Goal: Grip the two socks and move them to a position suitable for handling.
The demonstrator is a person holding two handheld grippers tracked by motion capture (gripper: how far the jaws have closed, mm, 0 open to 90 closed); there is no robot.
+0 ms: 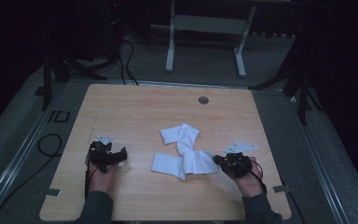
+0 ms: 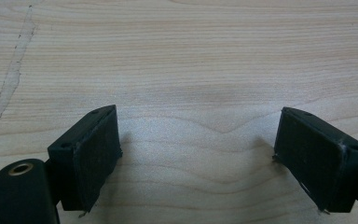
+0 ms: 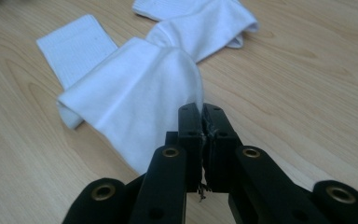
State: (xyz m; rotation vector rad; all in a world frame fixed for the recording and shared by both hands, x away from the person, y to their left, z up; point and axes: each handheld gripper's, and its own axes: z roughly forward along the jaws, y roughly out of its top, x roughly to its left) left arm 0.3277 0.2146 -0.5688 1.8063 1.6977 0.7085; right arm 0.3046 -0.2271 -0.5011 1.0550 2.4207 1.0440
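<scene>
Pale wood-grain table [image 1: 135, 107], two soft white socks [image 1: 186, 154] overlapping mid-surface.
Right gripper [image 3: 202, 114] pinches one sock's edge; left gripper [image 2: 198, 154] gapes empty.

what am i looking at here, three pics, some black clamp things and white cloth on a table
A person sits at a wooden table and holds a hand tool with two black jaws in each hand. The high view looks down from above. The other two pictures come from small cameras riding on those tools. The left gripper rests over bare wood, jaws apart, holding nothing. The right gripper has its jaws pressed together, pinching the edge of a white sock. A second white sock lies behind it, touching it.
</scene>
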